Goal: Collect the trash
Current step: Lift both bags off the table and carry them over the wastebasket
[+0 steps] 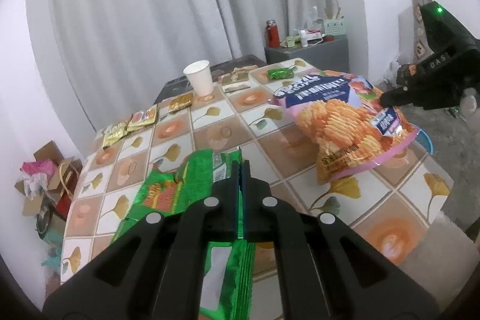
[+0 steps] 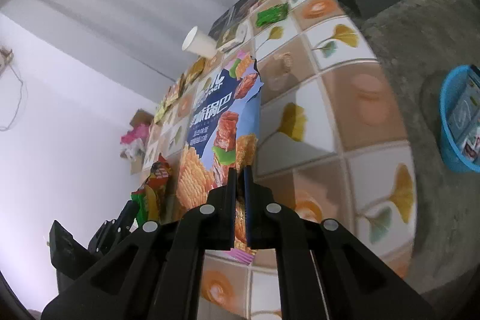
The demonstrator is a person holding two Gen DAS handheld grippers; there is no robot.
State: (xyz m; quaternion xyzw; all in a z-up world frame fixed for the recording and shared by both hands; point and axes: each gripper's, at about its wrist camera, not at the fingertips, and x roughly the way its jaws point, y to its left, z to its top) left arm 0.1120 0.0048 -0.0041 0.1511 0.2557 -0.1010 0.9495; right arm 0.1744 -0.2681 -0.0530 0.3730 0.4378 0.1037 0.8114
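My left gripper (image 1: 241,167) is shut on a green snack bag (image 1: 168,188), which hangs over the near part of the tiled table (image 1: 210,134). At the right of the left wrist view my right gripper (image 1: 387,99) is shut on a large pink and blue chip bag (image 1: 339,122), lifted off the table. In the right wrist view that gripper (image 2: 240,173) pinches the chip bag (image 2: 216,122) by its lower edge. The left gripper (image 2: 126,215) with the green bag (image 2: 150,191) shows at lower left there.
A white paper cup (image 1: 199,77) stands at the table's far side, with small gold wrappers (image 1: 144,119) and a green wrapper (image 1: 280,73) around it. A blue basket (image 2: 459,119) sits on the floor to the right. Cardboard and bags (image 1: 45,182) pile up left of the table.
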